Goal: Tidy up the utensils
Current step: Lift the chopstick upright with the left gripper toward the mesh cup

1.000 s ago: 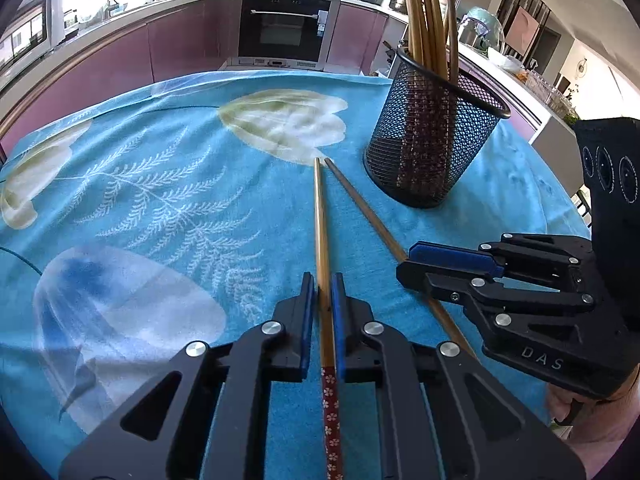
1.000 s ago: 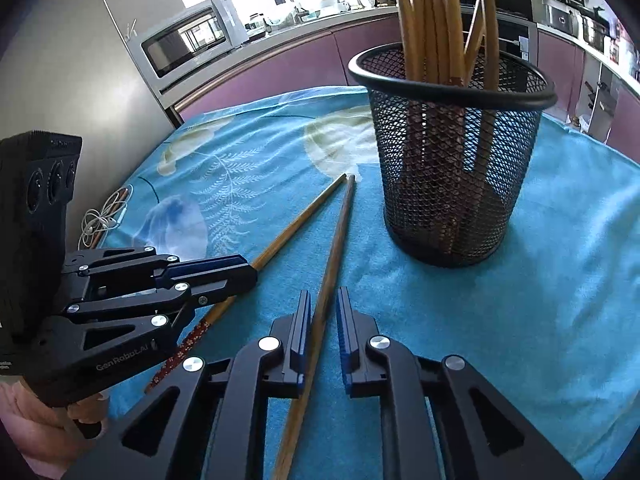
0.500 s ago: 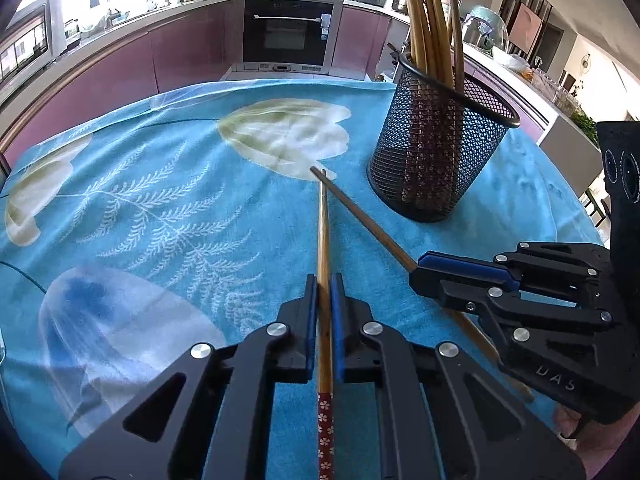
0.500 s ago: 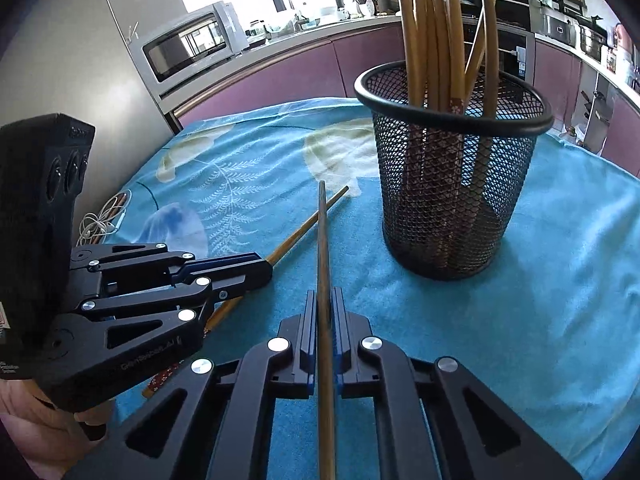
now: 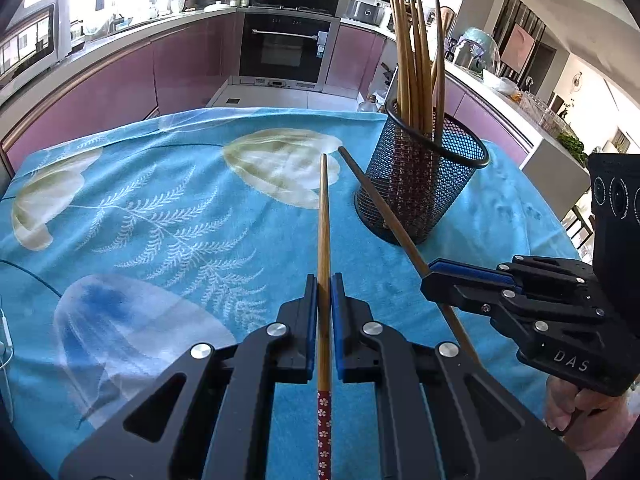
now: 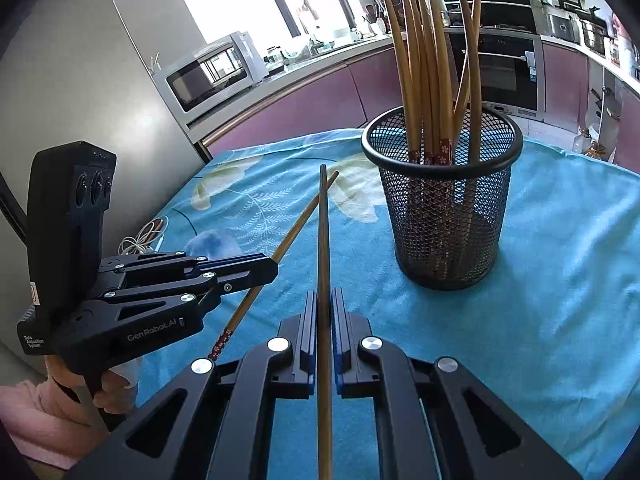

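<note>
- The left claw [image 5: 324, 292] is pressed together on a light chopstick [image 5: 323, 216]. Its floral-patterned end points back toward the hand and its plain tip points forward, seemingly just clear of the blue flowered cloth [image 5: 168, 208] on the counter.
- The right claw [image 6: 324, 308] pinches a darker chopstick [image 6: 323, 224] the same way. In the right wrist view the two sticks cross near their tips.
- Step in hand, as I judge it: both loose chopsticks are gripped, and loading them into the mesh holder [image 6: 444, 216] comes next.
- Each stick must be tipped upright above the rim, one after the other.
- In the way: the chopsticks already standing in the holder [image 6: 424, 80] fan out and crowd the opening.
- A white cable [image 6: 140, 240] lies at the cloth's left edge, well apart.
</note>
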The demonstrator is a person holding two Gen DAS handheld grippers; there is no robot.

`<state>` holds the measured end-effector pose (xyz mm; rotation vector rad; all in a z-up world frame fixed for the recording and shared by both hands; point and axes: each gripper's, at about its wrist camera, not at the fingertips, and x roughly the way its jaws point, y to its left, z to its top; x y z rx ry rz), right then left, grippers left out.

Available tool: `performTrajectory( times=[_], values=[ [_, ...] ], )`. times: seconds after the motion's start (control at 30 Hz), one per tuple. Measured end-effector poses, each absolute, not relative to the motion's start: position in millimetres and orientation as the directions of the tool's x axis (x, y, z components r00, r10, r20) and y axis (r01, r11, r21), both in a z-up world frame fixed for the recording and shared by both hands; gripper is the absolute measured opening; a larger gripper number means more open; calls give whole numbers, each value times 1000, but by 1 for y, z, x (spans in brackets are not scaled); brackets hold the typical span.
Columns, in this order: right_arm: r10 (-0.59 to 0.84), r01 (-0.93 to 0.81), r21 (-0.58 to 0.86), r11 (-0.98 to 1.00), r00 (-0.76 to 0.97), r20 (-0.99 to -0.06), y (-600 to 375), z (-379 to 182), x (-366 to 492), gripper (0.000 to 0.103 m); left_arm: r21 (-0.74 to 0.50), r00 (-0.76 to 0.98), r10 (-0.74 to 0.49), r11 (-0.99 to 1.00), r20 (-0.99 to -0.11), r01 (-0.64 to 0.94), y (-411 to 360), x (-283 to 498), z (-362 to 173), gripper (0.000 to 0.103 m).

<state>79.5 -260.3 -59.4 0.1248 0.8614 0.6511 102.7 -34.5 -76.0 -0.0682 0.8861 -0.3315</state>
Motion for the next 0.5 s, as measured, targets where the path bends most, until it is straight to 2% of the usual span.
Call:
performTrajectory(
  times=[0.5],
  values=[
    [609, -499, 362, 787, 539, -582, -279, -28, 67, 6, -243, 616, -388, 920, -685, 309, -36, 87, -44, 8]
  ],
)
